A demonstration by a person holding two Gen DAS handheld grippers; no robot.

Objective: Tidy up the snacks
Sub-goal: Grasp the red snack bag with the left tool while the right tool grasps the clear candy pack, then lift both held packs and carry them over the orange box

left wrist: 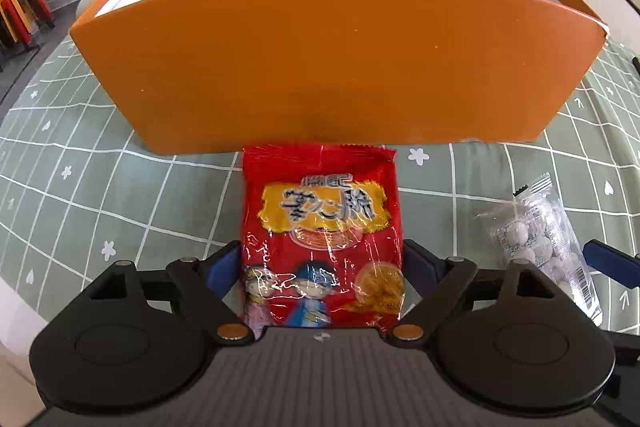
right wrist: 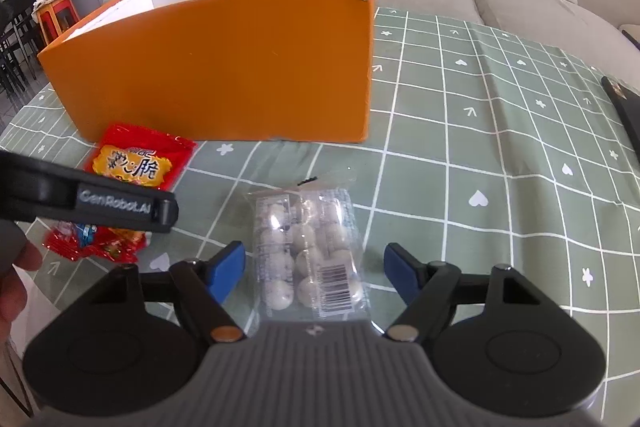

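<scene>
Left wrist first: left gripper (left wrist: 322,263) flanks the red snack packet (left wrist: 322,227) by the orange box (left wrist: 320,59), blue pads at its edges; grip unclear; likely light, crinkly, slippery, so pinch mid-body. Right wrist: right gripper (right wrist: 314,271) spread wide around the clear candy bag (right wrist: 310,247) on the tablecloth (right wrist: 500,167), probably lumpy; take its sides.

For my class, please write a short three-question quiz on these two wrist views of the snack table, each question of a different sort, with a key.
1. True or false: the red snack bag already lies inside the orange box.
2. Which snack lies between the fingers of the right gripper? A) the red snack bag B) the clear bag of white balls C) a tin
3. Fill in: the cloth under the snacks is green with a white ____ pattern.

Key: 1 false, it lies on the cloth in front of the box, between the fingers of the left gripper. 2 B. 3 grid.
</scene>
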